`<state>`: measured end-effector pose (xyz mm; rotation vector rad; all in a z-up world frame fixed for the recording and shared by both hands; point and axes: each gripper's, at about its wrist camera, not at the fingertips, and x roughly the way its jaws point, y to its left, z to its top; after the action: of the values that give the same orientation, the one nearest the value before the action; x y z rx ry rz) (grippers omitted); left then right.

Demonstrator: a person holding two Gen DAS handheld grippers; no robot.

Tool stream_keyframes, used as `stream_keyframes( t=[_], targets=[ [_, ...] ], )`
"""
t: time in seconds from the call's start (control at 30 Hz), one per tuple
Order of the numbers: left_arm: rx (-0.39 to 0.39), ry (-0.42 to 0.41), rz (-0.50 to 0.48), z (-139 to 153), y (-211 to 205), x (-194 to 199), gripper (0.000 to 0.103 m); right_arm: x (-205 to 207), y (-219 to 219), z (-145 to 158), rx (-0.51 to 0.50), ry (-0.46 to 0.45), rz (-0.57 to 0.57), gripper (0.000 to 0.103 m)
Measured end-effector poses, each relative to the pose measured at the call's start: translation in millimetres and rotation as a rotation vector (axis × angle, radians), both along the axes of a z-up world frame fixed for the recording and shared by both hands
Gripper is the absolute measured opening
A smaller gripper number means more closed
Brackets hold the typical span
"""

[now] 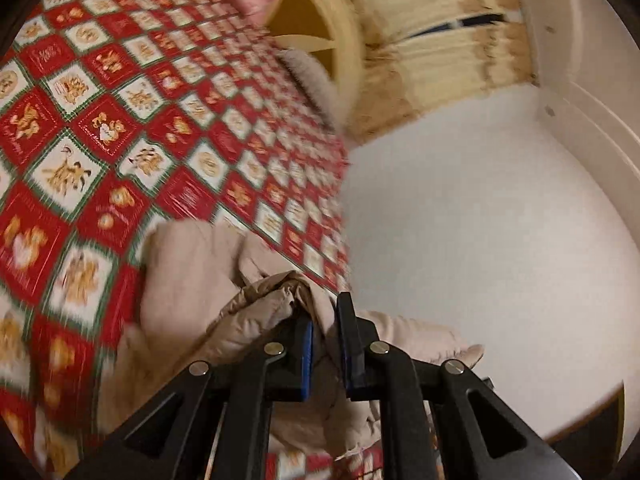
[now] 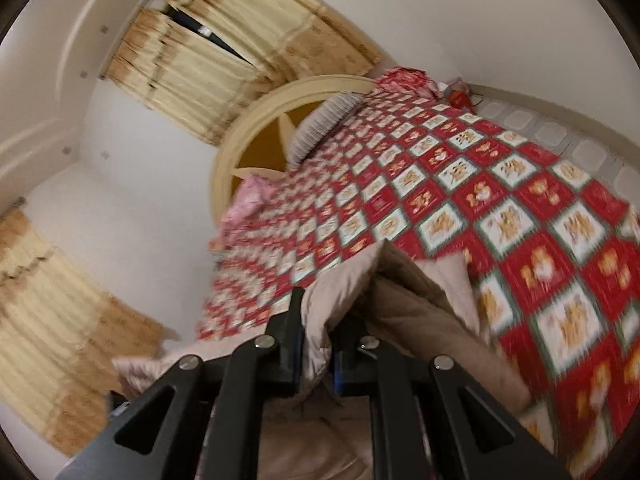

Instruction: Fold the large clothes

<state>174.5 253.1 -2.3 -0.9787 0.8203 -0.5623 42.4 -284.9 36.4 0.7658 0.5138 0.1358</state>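
Note:
A beige padded coat (image 1: 208, 280) hangs bunched over a bed with a red, white and green checked cover (image 1: 132, 120). My left gripper (image 1: 322, 320) is shut on a fold of the coat, which spills out on both sides of its black fingers. In the right wrist view the same beige coat (image 2: 420, 312) rises in a peak above the checked bed cover (image 2: 500, 216). My right gripper (image 2: 316, 328) is shut on a thick edge of the coat, and fabric hides the gap between its fingers. Both views are tilted and blurred.
A round cream headboard (image 2: 248, 136) stands at the bed's far end, with a striped pillow (image 2: 324, 124) and a pink pillow (image 2: 248, 200) beside it. Yellow curtains (image 2: 192, 64) hang on the white wall (image 1: 480, 220). A red bundle (image 2: 404, 80) lies at a far corner of the bed.

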Motion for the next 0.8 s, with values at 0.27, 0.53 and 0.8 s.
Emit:
stream_keyframes(
  t=[0.27,0.53,0.8],
  targets=[
    [0.049,0.178,0.081,-78.8,-7.2,106.9,0.018,130.1,-1.5,-88.2,-0.099,0.137,-0.13,0.017],
    [0.164,0.225,0.254,-113.2,50.1,112.1,0.032,158.6,-11.2,-164.6,-0.059,0.134,-0.195,0.035],
    [0.499,-0.207,0.065,0.2,-39.4,86.5,0.033,156.9,-13.5,-144.3,0.009,0.177,-0.16,0.046]
  ],
)
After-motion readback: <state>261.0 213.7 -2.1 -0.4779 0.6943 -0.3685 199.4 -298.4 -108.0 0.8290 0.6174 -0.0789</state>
